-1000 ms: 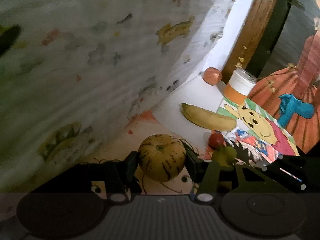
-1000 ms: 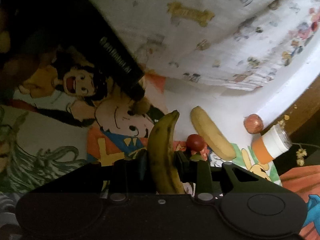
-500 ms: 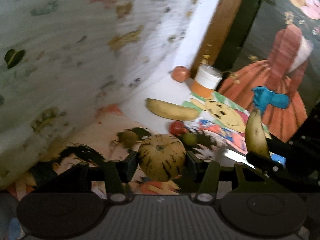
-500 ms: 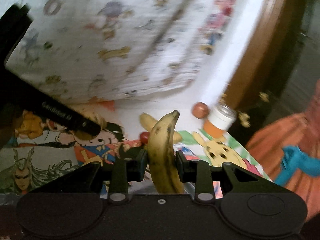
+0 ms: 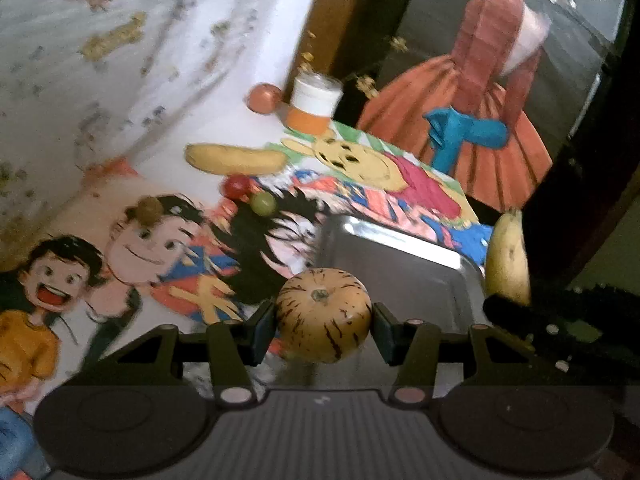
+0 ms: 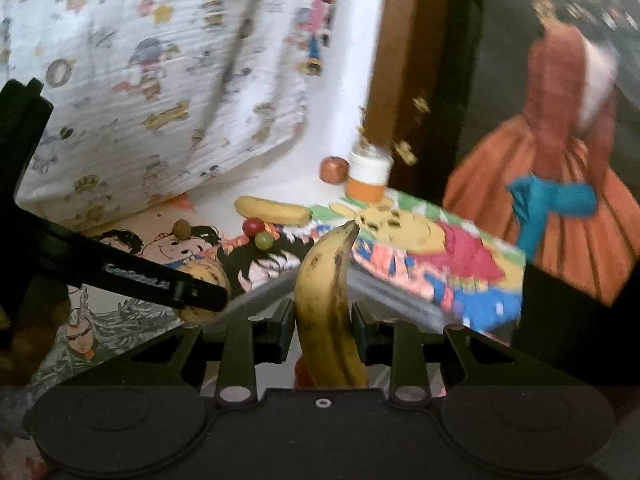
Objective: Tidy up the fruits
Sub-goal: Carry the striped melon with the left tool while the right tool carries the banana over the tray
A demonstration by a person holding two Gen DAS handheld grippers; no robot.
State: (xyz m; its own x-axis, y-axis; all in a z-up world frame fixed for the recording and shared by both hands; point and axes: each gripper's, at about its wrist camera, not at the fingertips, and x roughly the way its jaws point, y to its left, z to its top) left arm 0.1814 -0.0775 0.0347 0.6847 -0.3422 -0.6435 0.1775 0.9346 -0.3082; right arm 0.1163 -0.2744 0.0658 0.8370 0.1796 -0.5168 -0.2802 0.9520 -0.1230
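My left gripper (image 5: 323, 318) is shut on a round yellow striped melon (image 5: 323, 314) and holds it over the near edge of a shiny metal tray (image 5: 384, 254). My right gripper (image 6: 323, 322) is shut on a spotted banana (image 6: 326, 304), held upright above the same tray (image 6: 400, 300). The banana also shows at the right of the left wrist view (image 5: 507, 256). On the cartoon-print surface beyond lie a second banana (image 5: 236, 158), a red fruit (image 5: 235, 187), a green fruit (image 5: 263, 204), a brown fruit (image 5: 149, 208) and an orange-red fruit (image 5: 262, 98).
An orange cup with a white lid (image 5: 314, 106) stands at the back beside a wooden post (image 5: 340, 12). A patterned white cloth (image 6: 160, 80) rises along the left. A picture of a woman in an orange dress (image 5: 492, 120) fills the right background.
Both grippers have swung right and toward the metal tray, which has come into view. Each still holds its fruit. The loose fruits have not moved.
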